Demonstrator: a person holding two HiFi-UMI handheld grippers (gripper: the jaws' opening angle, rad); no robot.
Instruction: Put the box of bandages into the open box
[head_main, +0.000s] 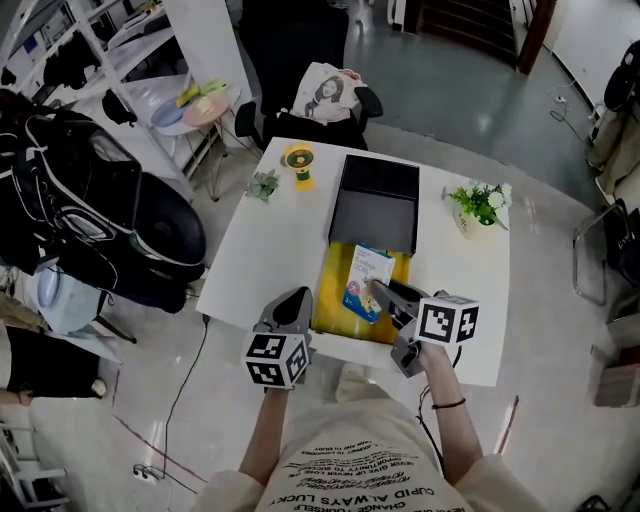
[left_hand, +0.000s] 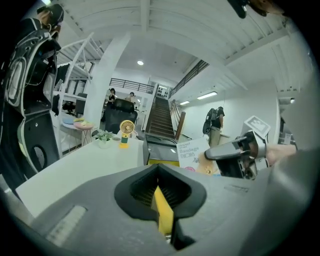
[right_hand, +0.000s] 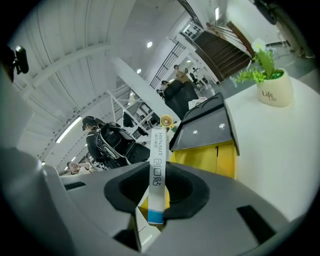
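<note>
The open box (head_main: 335, 292) lies mid-table, its inside yellow and its black lid (head_main: 377, 205) folded back on the far side. My right gripper (head_main: 386, 294) is shut on the bandage box (head_main: 368, 282), a white and blue carton held over the yellow inside. In the right gripper view the carton (right_hand: 157, 170) stands edge-on between the jaws, with the open box (right_hand: 212, 155) beyond. My left gripper (head_main: 299, 301) is at the box's front left edge. A yellow strip of that box's wall (left_hand: 163, 207) is pinched between its jaws. From there the bandage box (left_hand: 191, 154) shows to the right.
A small yellow fan (head_main: 298, 164) and a tiny plant (head_main: 264, 185) stand at the table's far left. A potted plant (head_main: 480, 205) is at the far right. A chair with a bag (head_main: 325, 95) stands behind the table, and black backpacks (head_main: 80, 220) lie left of it.
</note>
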